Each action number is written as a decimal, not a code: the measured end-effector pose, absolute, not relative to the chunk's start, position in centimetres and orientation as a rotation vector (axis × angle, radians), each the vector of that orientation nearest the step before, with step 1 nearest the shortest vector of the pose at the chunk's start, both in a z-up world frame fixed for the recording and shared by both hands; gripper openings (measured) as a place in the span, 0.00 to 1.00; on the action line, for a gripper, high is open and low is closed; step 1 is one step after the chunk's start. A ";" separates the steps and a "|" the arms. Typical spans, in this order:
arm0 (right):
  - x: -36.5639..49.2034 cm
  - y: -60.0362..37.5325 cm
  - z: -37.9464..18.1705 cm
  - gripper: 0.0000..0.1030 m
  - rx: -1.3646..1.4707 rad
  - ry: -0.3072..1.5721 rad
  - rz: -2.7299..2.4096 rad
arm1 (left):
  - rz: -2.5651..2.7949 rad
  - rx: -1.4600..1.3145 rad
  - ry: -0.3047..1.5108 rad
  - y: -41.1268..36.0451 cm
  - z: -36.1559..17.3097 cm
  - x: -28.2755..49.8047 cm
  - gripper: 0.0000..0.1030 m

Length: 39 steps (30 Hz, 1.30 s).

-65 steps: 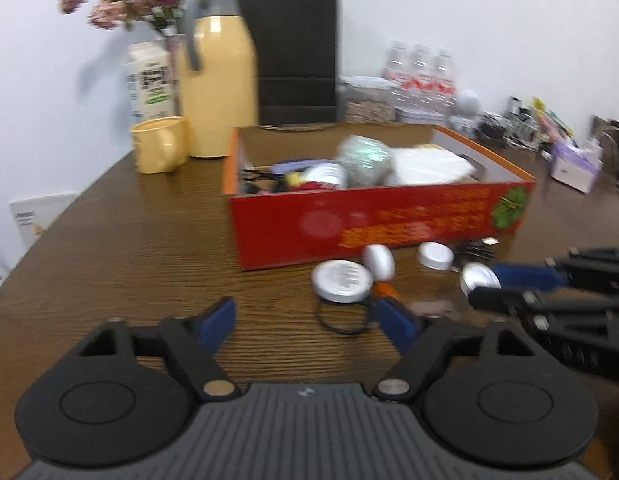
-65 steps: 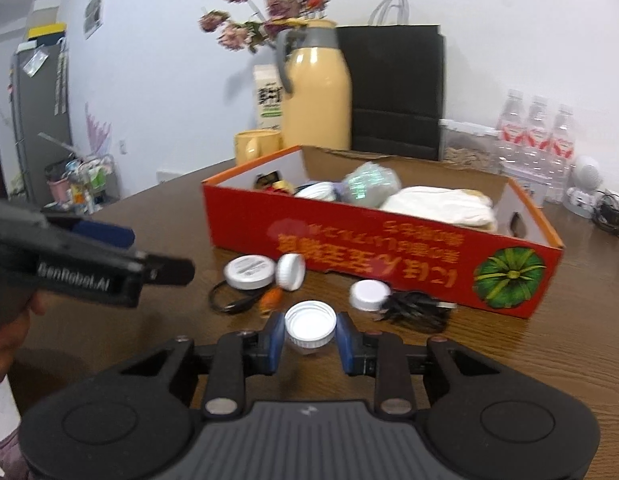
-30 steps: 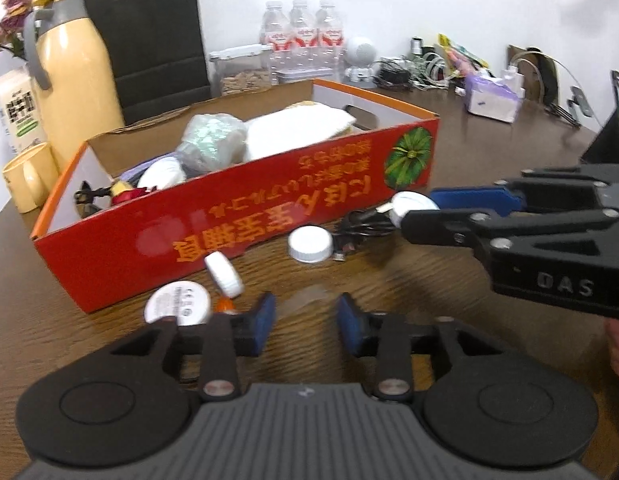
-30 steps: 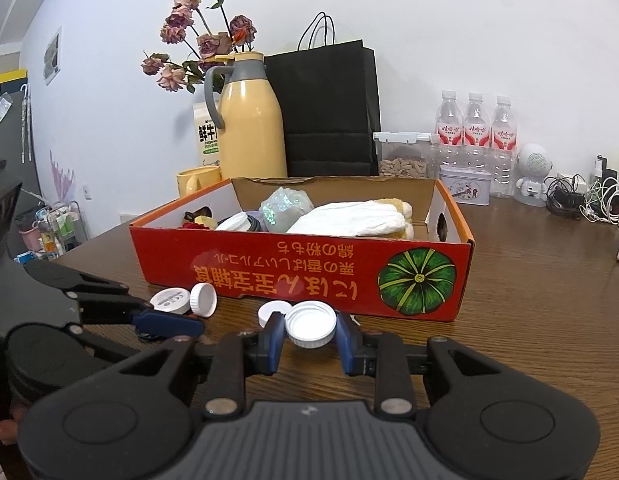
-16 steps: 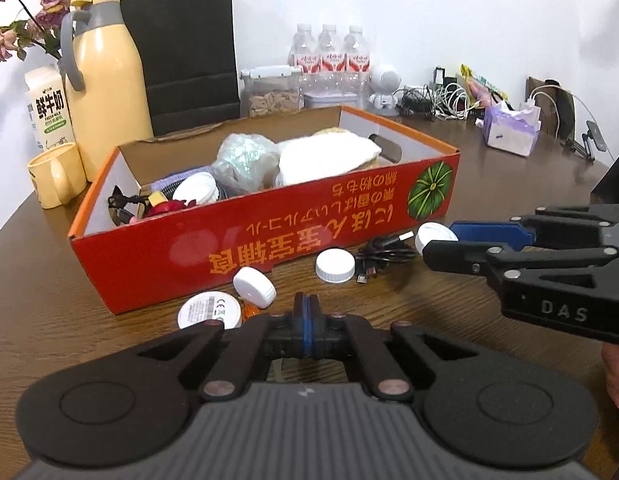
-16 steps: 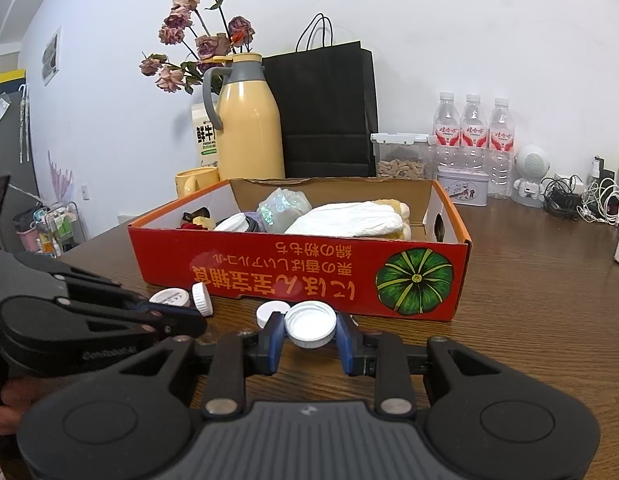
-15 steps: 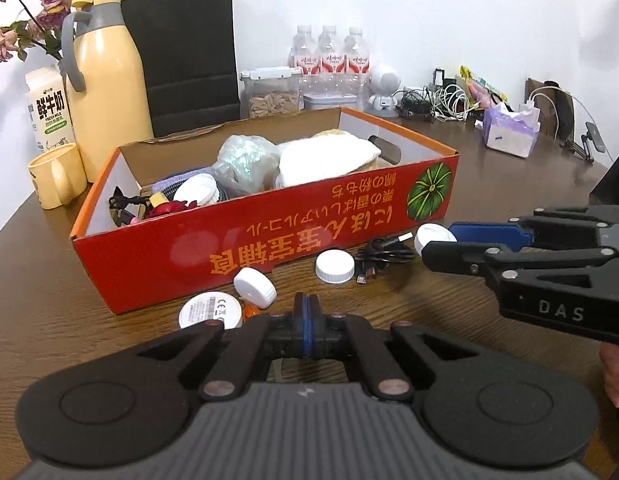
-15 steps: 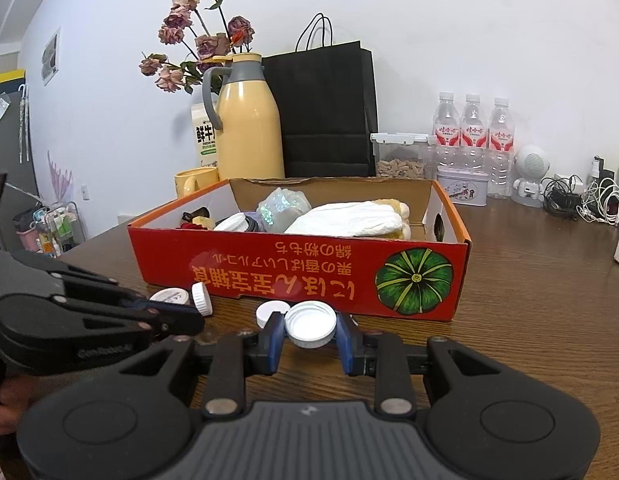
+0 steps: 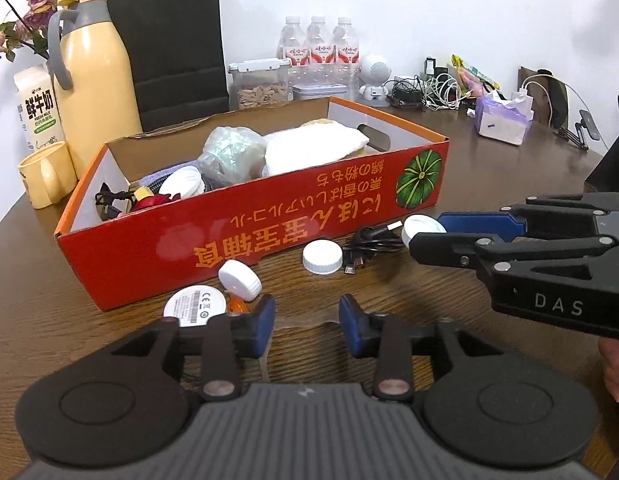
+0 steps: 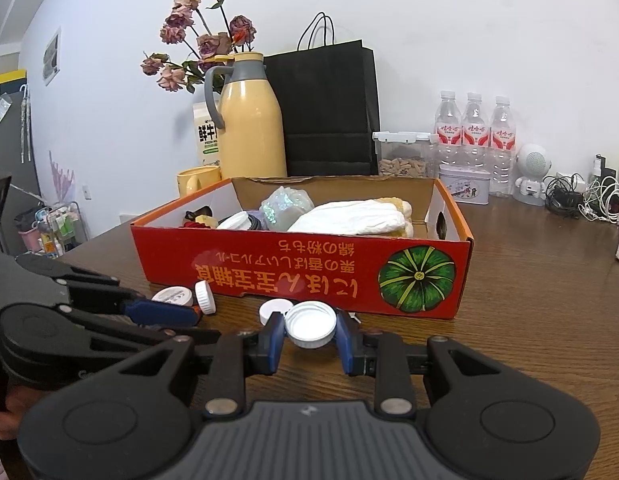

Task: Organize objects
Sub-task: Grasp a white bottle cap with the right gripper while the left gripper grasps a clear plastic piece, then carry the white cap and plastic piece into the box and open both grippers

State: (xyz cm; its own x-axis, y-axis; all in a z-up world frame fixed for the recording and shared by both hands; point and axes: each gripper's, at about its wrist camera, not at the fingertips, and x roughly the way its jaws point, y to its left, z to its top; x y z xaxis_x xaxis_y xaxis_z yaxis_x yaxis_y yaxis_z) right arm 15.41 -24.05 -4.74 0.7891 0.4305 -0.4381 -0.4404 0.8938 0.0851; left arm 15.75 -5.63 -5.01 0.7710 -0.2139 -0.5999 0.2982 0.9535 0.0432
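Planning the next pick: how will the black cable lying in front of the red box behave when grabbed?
The black cable lies in loose tangled loops, so it is probably floppy and light; its ends would likely dangle and trail. It may snag the white cap lying right beside it.

The right gripper (image 9: 423,236) carries the white letters "DAS" on its black body. The milk carton (image 9: 37,110) reads "鲜牛奶" in dark characters with a small "FRESH MILK" below. The red box (image 9: 269,236) bears a row of orange characters on its front — upside down from here, hard to read. The round white disc (image 9: 194,305) shows a "CE" mark — its finer print is too small.
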 end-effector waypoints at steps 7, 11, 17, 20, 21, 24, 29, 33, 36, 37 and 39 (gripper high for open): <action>15.4 -24.0 -4.8 0.26 -0.022 0.465 0.470 | -0.253 0.135 0.685 -6.2 -5.7 16.6 0.52; 15.4 -24.0 -4.8 0.26 -0.022 0.466 0.472 | -0.229 0.097 0.689 -5.9 -5.9 16.6 0.43; 15.4 -24.0 -4.8 0.26 -0.021 0.465 0.473 | -0.231 0.065 0.679 -5.5 -5.8 16.0 0.05; 15.4 -24.0 -4.8 0.26 -0.021 0.465 0.473 | -0.234 0.043 0.666 -5.3 -5.6 15.6 0.04; 15.4 -24.0 -4.8 0.26 -0.021 0.465 0.473 | -0.237 0.040 0.656 -5.3 -5.4 15.4 0.04; 15.4 -24.0 -4.7 0.26 -0.023 0.461 0.474 | -0.250 0.037 0.631 -5.2 -4.9 14.8 0.04; 14.9 -23.9 -4.6 0.26 -0.036 0.435 0.466 | -0.259 0.034 0.579 -5.1 -3.4 14.1 0.03; 14.7 -23.6 -4.3 0.26 -0.054 0.422 0.464 | -0.268 0.028 0.518 -4.7 -1.7 13.7 0.03; 14.5 -23.5 -3.5 0.26 -0.049 0.399 0.467 | -0.261 0.027 0.479 -4.5 -0.4 13.9 0.03; 14.5 -23.3 -3.1 0.26 -0.048 0.390 0.470 | -0.256 0.026 0.466 -4.4 0.0 14.1 0.03; 14.6 -23.0 -2.3 0.26 -0.054 0.370 0.478 | -0.244 0.021 0.442 -4.1 0.9 14.7 0.03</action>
